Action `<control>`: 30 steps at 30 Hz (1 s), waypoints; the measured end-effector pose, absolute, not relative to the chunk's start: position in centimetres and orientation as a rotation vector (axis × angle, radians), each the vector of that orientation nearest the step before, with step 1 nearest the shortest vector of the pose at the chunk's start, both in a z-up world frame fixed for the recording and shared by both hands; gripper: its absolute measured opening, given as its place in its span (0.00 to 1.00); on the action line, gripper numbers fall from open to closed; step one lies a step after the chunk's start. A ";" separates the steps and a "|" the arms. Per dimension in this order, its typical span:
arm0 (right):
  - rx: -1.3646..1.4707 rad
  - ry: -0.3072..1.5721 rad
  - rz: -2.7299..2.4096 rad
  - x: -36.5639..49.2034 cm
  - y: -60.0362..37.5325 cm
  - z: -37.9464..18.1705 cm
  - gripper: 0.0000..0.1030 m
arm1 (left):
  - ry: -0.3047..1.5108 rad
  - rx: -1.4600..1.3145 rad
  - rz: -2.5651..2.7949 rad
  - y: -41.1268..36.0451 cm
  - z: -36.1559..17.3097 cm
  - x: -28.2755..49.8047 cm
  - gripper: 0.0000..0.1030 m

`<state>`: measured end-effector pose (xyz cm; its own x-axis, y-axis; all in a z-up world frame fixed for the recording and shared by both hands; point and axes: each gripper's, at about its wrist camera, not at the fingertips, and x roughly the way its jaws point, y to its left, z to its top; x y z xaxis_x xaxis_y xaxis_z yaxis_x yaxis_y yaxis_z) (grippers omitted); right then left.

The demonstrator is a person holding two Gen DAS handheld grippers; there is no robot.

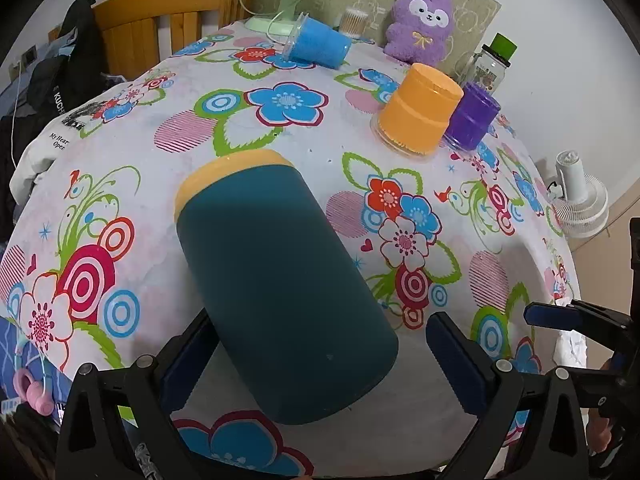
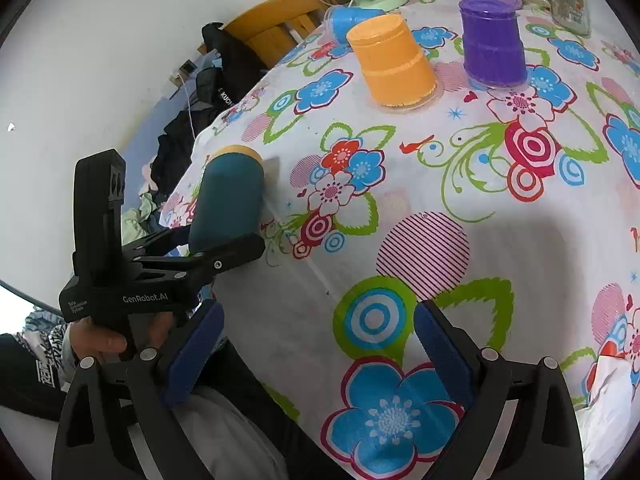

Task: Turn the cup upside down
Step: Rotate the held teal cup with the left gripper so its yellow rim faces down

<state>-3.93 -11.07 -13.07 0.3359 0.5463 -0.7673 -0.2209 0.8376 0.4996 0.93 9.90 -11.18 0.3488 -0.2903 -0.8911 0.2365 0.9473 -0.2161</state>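
Note:
A dark teal cup [image 1: 280, 292] with a yellow rim lies between the fingers of my left gripper [image 1: 320, 364], its rim end pointing away and resting on the flowered tablecloth [image 1: 132, 184]. The jaws stand wide; the left pad touches the cup, the right pad is apart from it. In the right wrist view the same cup [image 2: 230, 200] sits tilted at the table's left edge with the left gripper's finger under it. My right gripper [image 2: 316, 352] is open and empty above the tablecloth [image 2: 500, 240] near the front edge.
An orange cup [image 1: 418, 110] and a purple cup [image 1: 472, 120] stand upside down at the back right. A blue cup [image 1: 316, 46] lies on its side by a green fan [image 1: 280, 0]. A purple plush [image 1: 422, 24] and a glass jar [image 1: 490, 66] stand behind.

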 end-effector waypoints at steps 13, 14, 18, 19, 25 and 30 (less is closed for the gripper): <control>0.337 1.131 0.515 -3.9 -10.8 -13.3 0.94 | 1.156 -0.035 -0.302 10.5 -11.4 1.0 0.84; 0.338 1.131 0.514 -3.9 -10.8 -13.3 0.94 | 1.150 -0.026 -0.306 10.5 -11.3 0.9 0.82; 0.338 1.131 0.512 -3.9 -10.7 -13.2 0.94 | 1.145 -0.021 -0.328 10.5 -11.3 0.7 0.81; 0.338 1.130 0.512 -4.0 -10.7 -13.2 0.94 | 1.144 -0.021 -0.329 10.5 -11.3 0.6 0.80; 0.337 1.130 0.511 -4.0 -10.6 -13.1 0.94 | 1.127 -0.016 -0.340 10.6 -10.7 0.4 0.78; 0.336 1.129 0.512 -4.2 -10.4 -13.0 0.94 | 1.093 -0.016 -0.349 10.9 -9.7 0.2 0.76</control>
<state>-4.18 -10.42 -13.03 0.3320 0.5470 -0.7684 -0.2174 0.8371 0.5020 0.22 10.86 -9.74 0.4111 -0.2855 -0.8657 0.2699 0.9452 -0.1836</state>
